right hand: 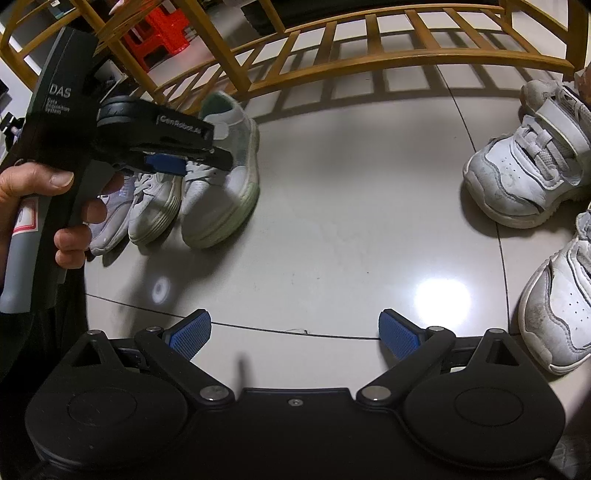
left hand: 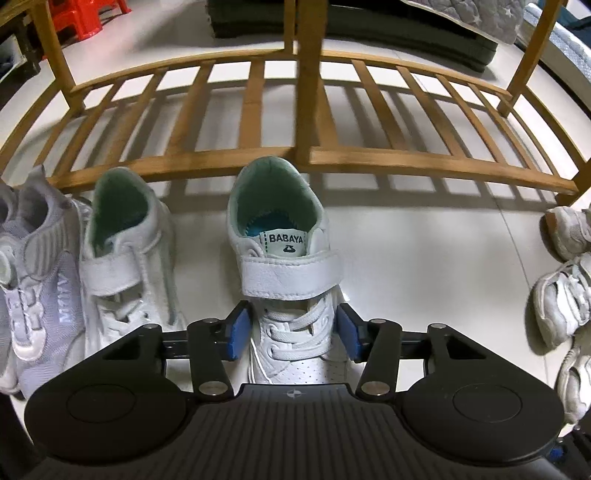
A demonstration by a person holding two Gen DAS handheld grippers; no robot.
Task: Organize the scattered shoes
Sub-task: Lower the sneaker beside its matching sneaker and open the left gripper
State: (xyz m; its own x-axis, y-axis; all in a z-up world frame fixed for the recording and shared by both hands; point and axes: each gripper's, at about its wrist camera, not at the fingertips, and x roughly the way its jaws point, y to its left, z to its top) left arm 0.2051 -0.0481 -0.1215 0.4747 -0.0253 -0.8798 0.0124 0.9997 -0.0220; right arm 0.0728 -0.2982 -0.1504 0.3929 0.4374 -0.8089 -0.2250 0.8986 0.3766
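A white strap shoe (left hand: 284, 236) with a mint lining and a BABAYA tongue label stands on the pale floor, heel toward the wooden shoe rack (left hand: 369, 155). My left gripper (left hand: 293, 332) straddles its laced forefoot, and both blue pads rest against the shoe's sides. The right wrist view shows this same shoe (right hand: 221, 177) under the left gripper (right hand: 173, 164), which a hand (right hand: 33, 192) holds. Its matching shoe (left hand: 122, 251) stands just to the left. My right gripper (right hand: 295, 332) hangs open over bare floor with nothing between its fingers.
A grey knit shoe (left hand: 40, 280) sits at the far left beside the pair. Two worn white sneakers (right hand: 528, 166) (right hand: 561, 302) lie on the floor to the right. The rack's lower slats (right hand: 369, 62) carry nothing. A red plastic stool (right hand: 159, 33) stands behind the rack.
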